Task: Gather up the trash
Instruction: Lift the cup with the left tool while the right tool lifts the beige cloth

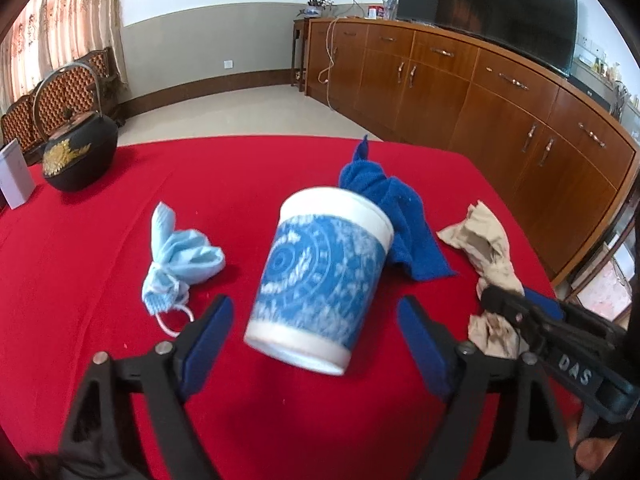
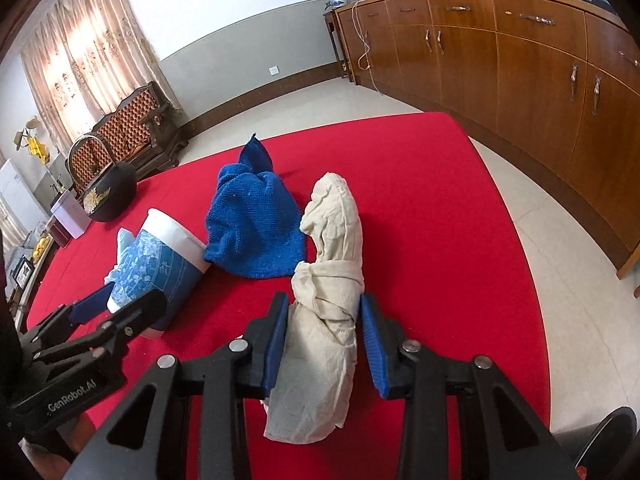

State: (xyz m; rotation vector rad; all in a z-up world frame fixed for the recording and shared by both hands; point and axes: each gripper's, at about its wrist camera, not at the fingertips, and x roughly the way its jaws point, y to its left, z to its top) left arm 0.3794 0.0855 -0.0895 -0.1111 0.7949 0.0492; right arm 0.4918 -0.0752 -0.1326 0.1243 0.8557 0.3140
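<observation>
A white paper cup with a blue pattern stands tilted between the fingers of my left gripper. The jaws are open, with a gap on each side of the cup. The right wrist view shows the cup leaning with its rim against a blue cloth. My right gripper is shut on a crumpled beige paper towel that lies lengthwise on the red tablecloth. A light blue face mask lies left of the cup.
A black cast-iron teapot and a white box stand at the table's far left. The blue cloth sits behind the cup. Wooden cabinets run along the right, past the table's edge.
</observation>
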